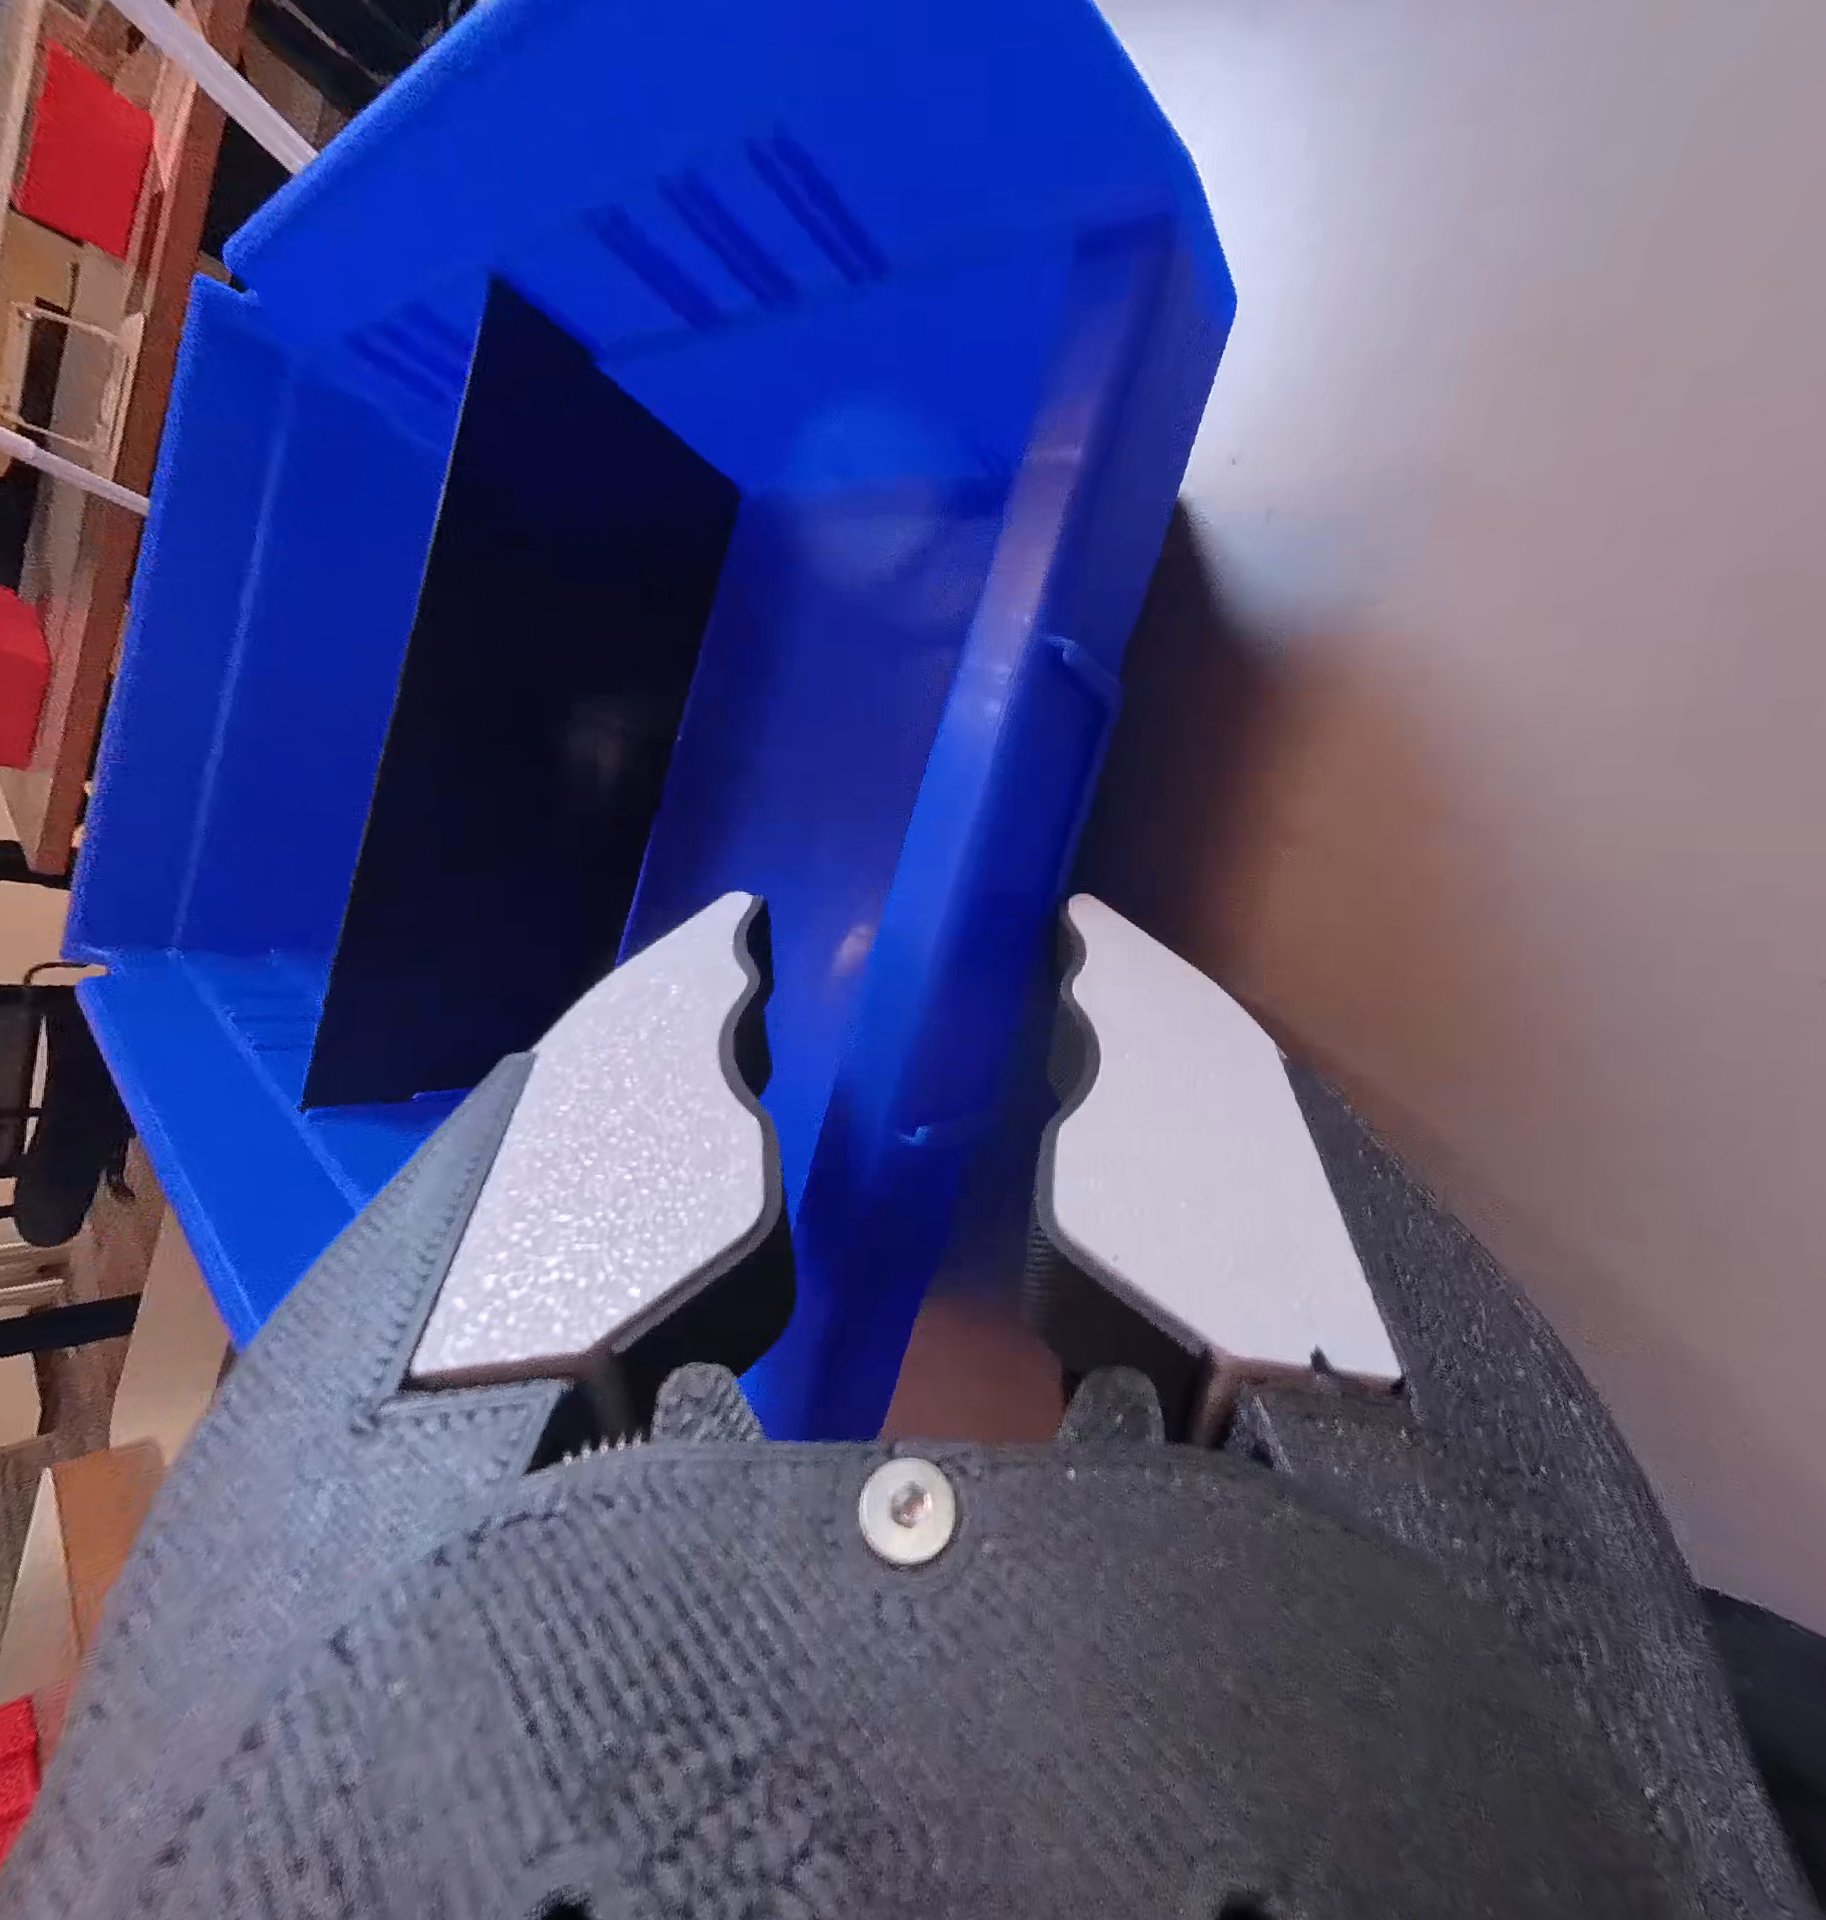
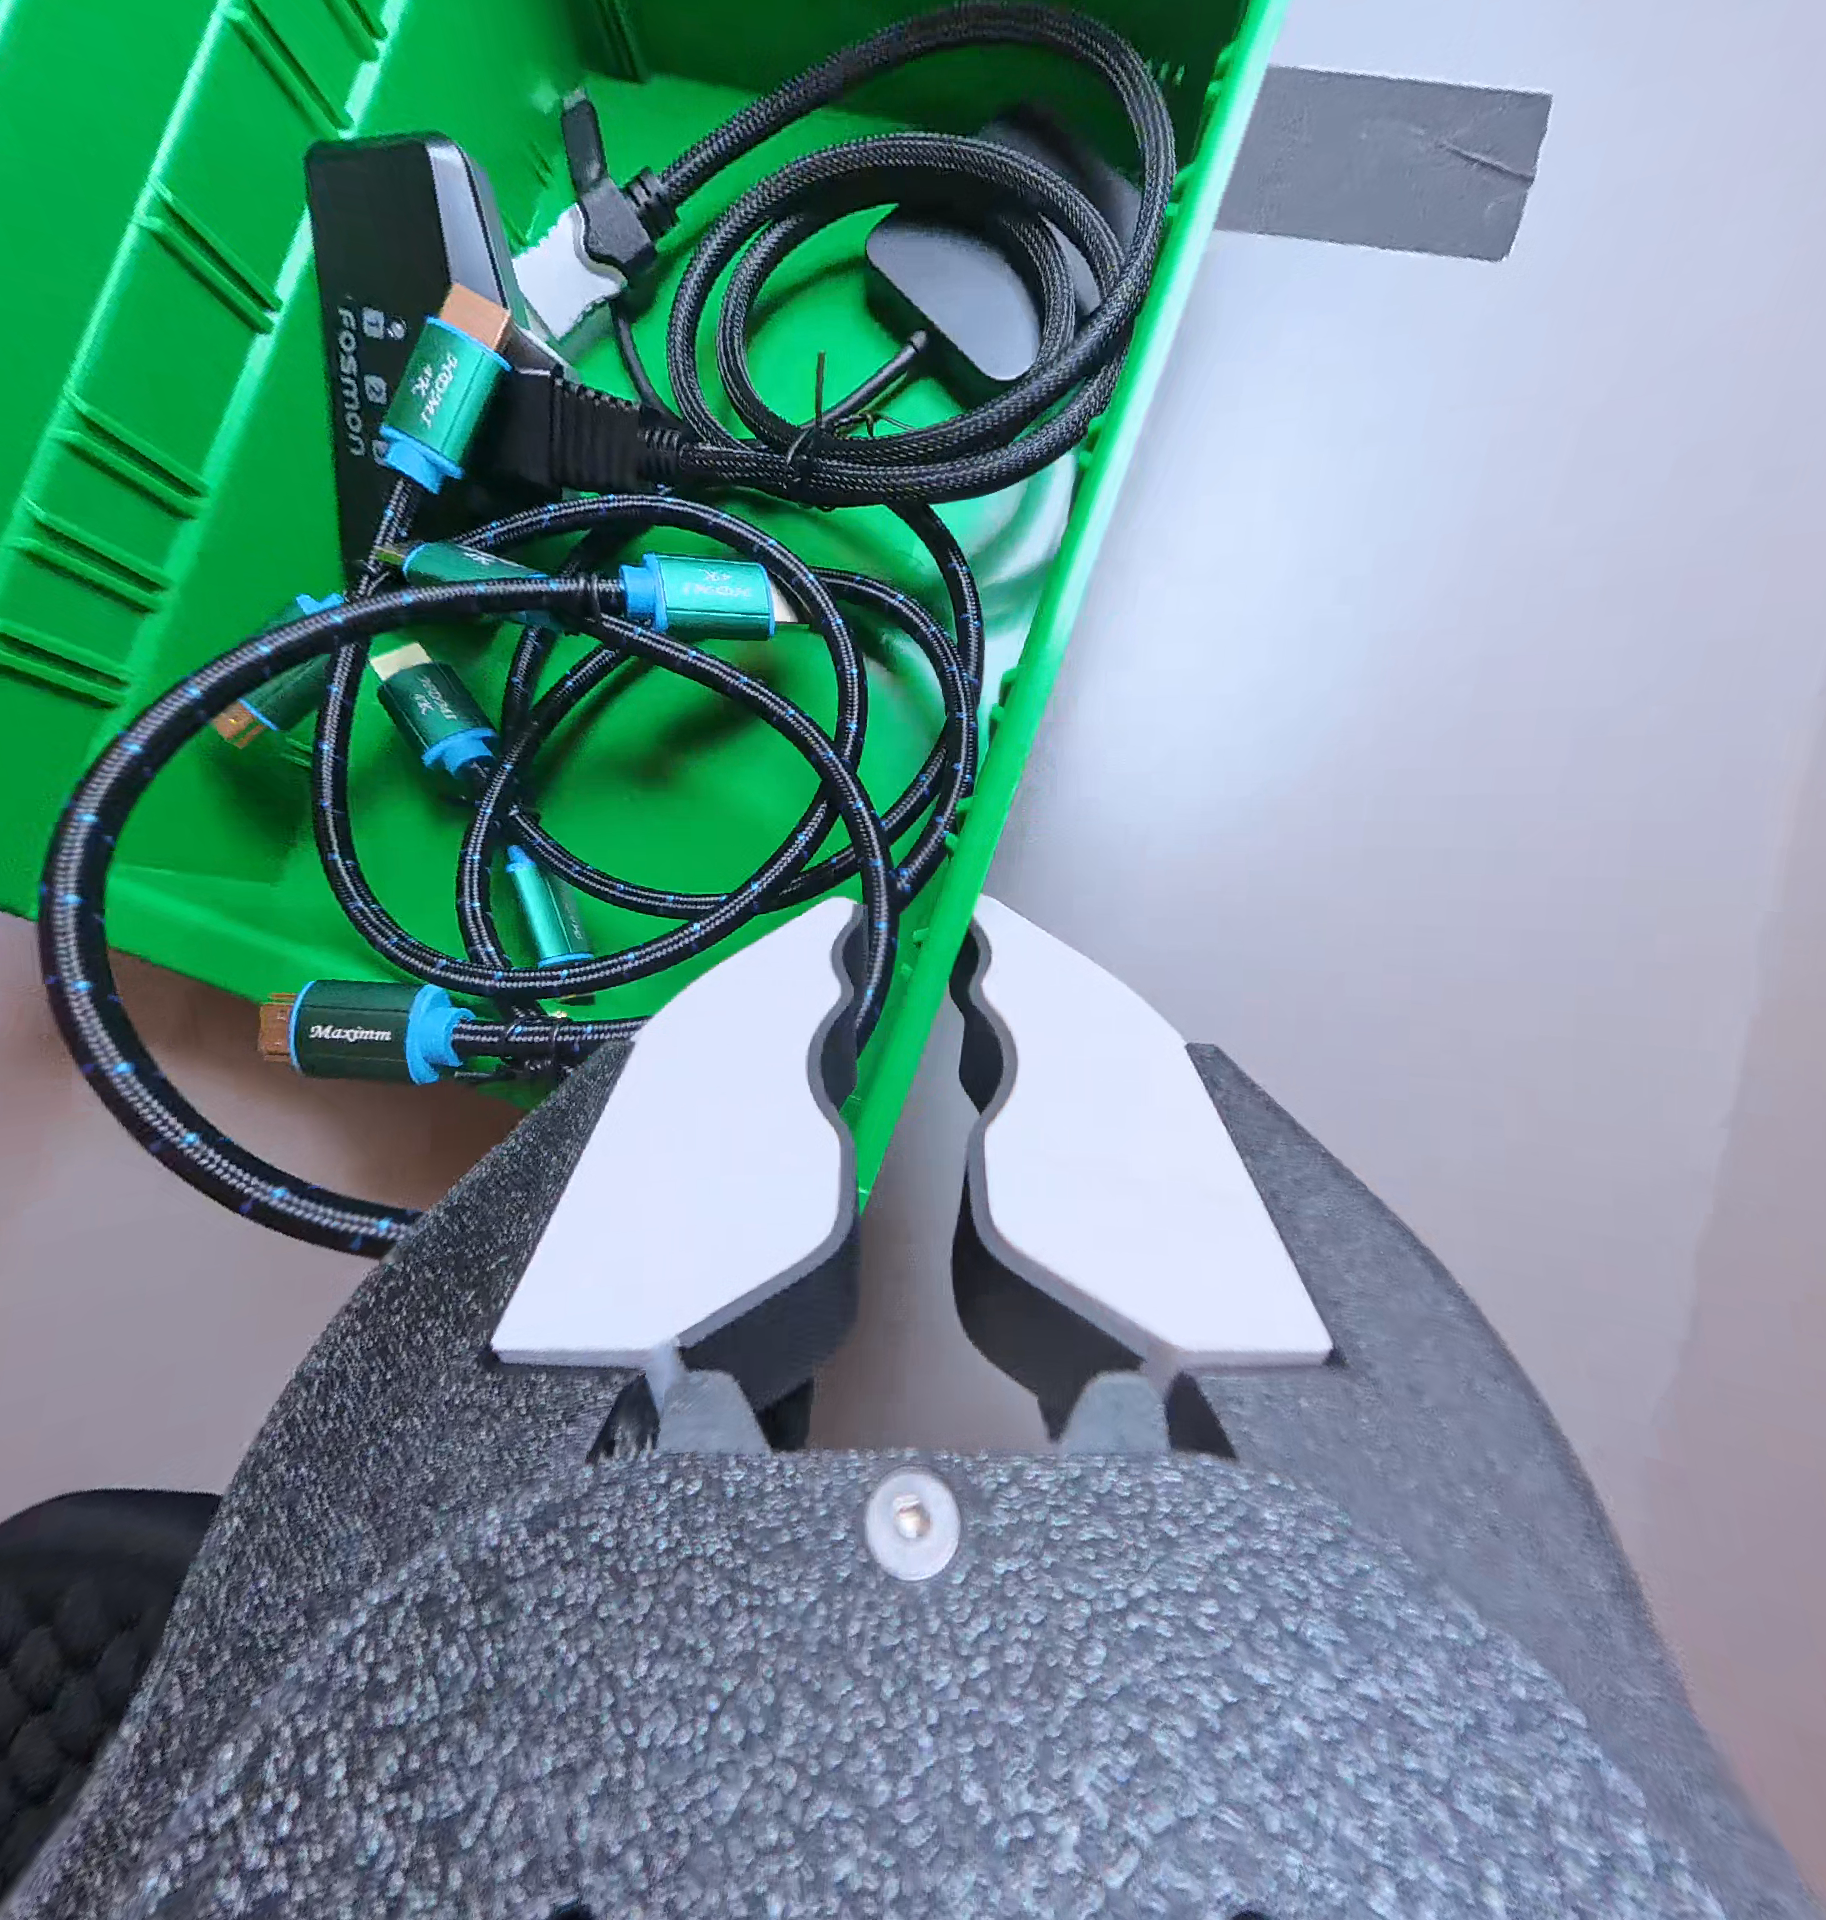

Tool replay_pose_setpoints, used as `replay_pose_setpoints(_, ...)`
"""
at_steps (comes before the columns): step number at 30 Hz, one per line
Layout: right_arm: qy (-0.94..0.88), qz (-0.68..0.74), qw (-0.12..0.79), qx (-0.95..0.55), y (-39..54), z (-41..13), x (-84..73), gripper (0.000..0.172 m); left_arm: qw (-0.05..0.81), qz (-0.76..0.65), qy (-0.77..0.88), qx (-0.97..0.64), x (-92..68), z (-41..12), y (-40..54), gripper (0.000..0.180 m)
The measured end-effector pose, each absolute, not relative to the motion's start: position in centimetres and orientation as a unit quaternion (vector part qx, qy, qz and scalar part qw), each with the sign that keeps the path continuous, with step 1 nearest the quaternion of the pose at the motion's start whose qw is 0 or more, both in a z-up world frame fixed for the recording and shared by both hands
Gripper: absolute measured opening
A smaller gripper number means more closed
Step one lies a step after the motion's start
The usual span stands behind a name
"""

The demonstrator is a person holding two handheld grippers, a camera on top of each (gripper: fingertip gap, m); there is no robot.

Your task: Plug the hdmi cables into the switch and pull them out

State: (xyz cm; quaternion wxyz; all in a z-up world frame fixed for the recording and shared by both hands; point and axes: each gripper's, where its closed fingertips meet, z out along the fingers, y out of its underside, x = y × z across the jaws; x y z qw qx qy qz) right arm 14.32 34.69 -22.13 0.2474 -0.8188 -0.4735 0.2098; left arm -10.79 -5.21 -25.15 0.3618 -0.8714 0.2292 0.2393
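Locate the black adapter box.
Right wrist view, upper left: the black adapter box lies inside the green bin, against its ribbed wall, beside the braided cables.

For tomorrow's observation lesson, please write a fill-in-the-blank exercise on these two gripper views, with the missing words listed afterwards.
1. The left gripper straddles one wall of a ____ bin.
2. The right gripper straddles the side wall of a ____ bin.
3. The braided cables lying in that bin are black with ____ flecks.
4. On the pale table beyond it is stuck a strip of ____ tape.

Missing words: blue; green; blue; grey
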Motion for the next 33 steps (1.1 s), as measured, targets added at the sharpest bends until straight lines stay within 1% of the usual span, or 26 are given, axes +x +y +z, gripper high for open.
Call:
replay_pose_setpoints(2,-0.474,0.206,0.25,-0.819,34.3,-22.1,14.4,0.015,0.355,0.24,0.235,-0.873,-10.5,-25.5,-5.2,0.044)
replay_pose_setpoints(5,-0.478,0.203,0.252,-0.817,32.7,-22.1,14.2,0.016,0.343,0.239,0.236,-0.877,-10.7,-25.4,-4.9,0.052)
replay_pose_setpoints(7,-0.475,0.217,0.252,-0.815,30.9,-22.0,14.0,0.017,0.332,0.238,0.226,-0.885,-10.4,-25.0,-5.2,0.05)
replay_pose_setpoints(8,-0.473,0.225,0.253,-0.814,29.8,-21.9,13.9,0.017,0.356,0.224,0.218,-0.881,-9.2,-24.0,-5.0,0.049)
replay_pose_setpoints(9,-0.469,0.236,0.255,-0.812,28.7,-21.9,13.8,0.018,0.403,0.188,0.208,-0.871,-7.2,-22.8,-4.5,0.045)
replay_pose_setpoints(10,-0.465,0.25,0.257,-0.809,27.5,-21.8,13.6,0.017,0.448,0.134,0.197,-0.862,-4.7,-21.6,-4.0,0.041)
replay_pose_setpoints(12,-0.464,0.264,0.266,-0.803,25.3,-21.8,13.2,0.017,0.504,0.036,0.161,-0.848,-0.6,-20.3,-2.6,0.04)
replay_pose_setpoints(14,-0.476,0.265,0.278,-0.791,22.9,-21.8,12.7,0.018,0.533,-0.033,0.118,-0.838,2.3,-20.0,-0.8,0.046)
replay_pose_setpoints(17,-0.483,0.309,0.294,-0.765,19.3,-21.7,12.1,0.024,0.549,-0.071,0.046,-0.832,3.7,-20.6,1.5,0.06)
replay_pose_setpoints(19,-0.493,0.366,0.285,-0.736,16.4,-21.5,12.3,0.036,0.559,-0.06,0.006,-0.827,3.3,-21.1,2.3,0.063)
replay_pose_setpoints(20,-0.499,0.391,0.283,-0.72,15.2,-21.4,12.6,0.041,0.564,-0.048,-0.005,-0.824,2.9,-21.3,2.4,0.06)
replay_pose_setpoints(23,-0.501,0.423,0.297,-0.694,13.8,-21.3,13.2,0.045,0.591,-0.047,-0.042,-0.804,1.8,-21.1,2.9,0.04)
replay_pose_setpoints(24,-0.499,0.421,0.301,-0.695,14.0,-21.5,13.1,0.045,0.591,-0.05,-0.046,-0.804,1.6,-21.1,3.1,0.04)
replay_pose_setpoints(26,-0.497,0.399,0.315,-0.703,14.4,-21.8,12.7,0.041,0.578,-0.006,-0.027,-0.816,1.0,-21.2,3.5,0.034)
replay_pose_setpoints(28,-0.517,0.337,0.356,-0.702,14.9,-21.9,12.7,0.029,0.571,0.023,-0.018,-0.821,0.8,-20.9,3.8,0.03)
replay_pose_setpoints(30,-0.522,0.294,0.394,-0.697,14.9,-22.0,13.0,0.027,0.581,0.027,-0.009,-0.813,1.2,-20.2,3.6,0.03)
replay_pose_setpoints(33,-0.496,0.305,0.426,-0.693,13.9,-20.7,14.1,0.023,0.609,0.034,0.014,-0.793,2.4,-17.8,2.7,0.029)
